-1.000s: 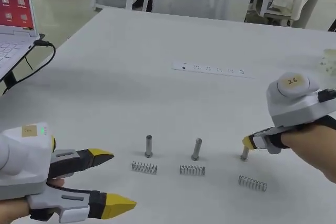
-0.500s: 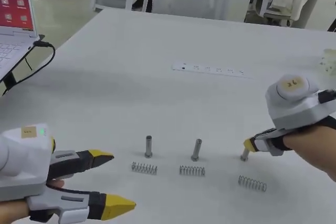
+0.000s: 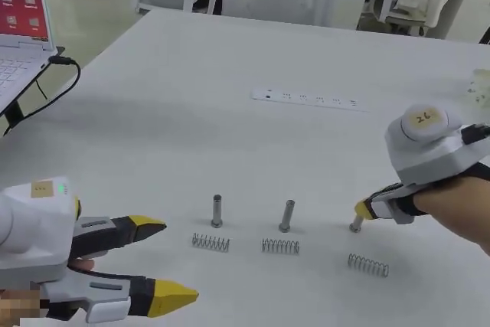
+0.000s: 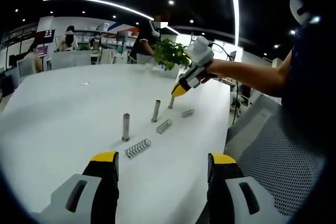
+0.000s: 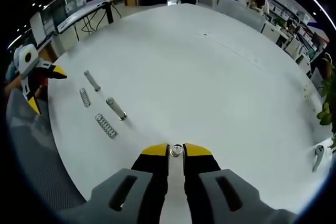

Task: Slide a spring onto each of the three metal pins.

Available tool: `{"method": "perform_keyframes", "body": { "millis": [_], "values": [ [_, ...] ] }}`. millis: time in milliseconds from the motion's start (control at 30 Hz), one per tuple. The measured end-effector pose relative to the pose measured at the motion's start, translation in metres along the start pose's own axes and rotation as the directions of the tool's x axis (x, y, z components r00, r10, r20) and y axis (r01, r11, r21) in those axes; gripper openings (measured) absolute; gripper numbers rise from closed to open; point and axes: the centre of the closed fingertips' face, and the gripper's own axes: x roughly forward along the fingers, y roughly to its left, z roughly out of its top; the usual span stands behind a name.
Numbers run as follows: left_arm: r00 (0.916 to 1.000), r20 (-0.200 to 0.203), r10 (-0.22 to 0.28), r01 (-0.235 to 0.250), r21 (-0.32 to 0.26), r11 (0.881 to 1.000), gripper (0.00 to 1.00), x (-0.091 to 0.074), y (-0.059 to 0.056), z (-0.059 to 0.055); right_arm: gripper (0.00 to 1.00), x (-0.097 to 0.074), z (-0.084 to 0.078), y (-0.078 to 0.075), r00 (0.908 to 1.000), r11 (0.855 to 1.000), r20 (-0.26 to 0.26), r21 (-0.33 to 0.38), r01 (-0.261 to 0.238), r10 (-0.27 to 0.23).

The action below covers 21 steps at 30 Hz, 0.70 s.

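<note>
Right gripper point(image 5: 176, 152) pinches the end pin point(image 3: 356, 224) (left gripper point(image 4: 163, 162) gapes, empty); a skewed pull may topple it onto its spring point(image 3: 368, 266).

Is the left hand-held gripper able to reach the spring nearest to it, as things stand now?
Probably yes. The left hand-held gripper is open and points toward that spring, with bare table between them. The pin stands just behind the spring, not in the path.

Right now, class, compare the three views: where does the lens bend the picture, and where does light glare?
Head view: straight lines, soft even light on the table, barely any shadow at the pins. Left gripper view: fisheye curves the table; ceiling lights glare. Right gripper view: table bulges round.
</note>
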Motion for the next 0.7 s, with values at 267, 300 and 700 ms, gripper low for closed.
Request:
{"method": "perform_keyframes", "body": {
  "millis": [267, 300, 700],
  "values": [
    [1.0000, -0.001, -0.003, 0.003, -0.001, 1.000, 0.64, 0.0009, 0.0003, -0.0005, 0.09, 0.0009, -0.0019, 0.0021, 1.0000, 1.000, -0.007, -0.006, -0.007, 0.007],
    [1.0000, -0.002, -0.004, 0.004, -0.001, 1.000, 0.64, 0.0009, 0.0002, -0.0005, 0.10, 0.0009, -0.0019, 0.0023, 1.0000, 1.000, -0.006, -0.006, -0.008, 0.008],
    [1.0000, -0.001, -0.004, 0.004, 0.000, 1.000, 0.64, 0.0009, 0.0002, -0.0002, 0.15, 0.0016, -0.0024, 0.0013, 0.9999, 1.000, -0.003, -0.016, -0.010, 0.010]
  ]
}}
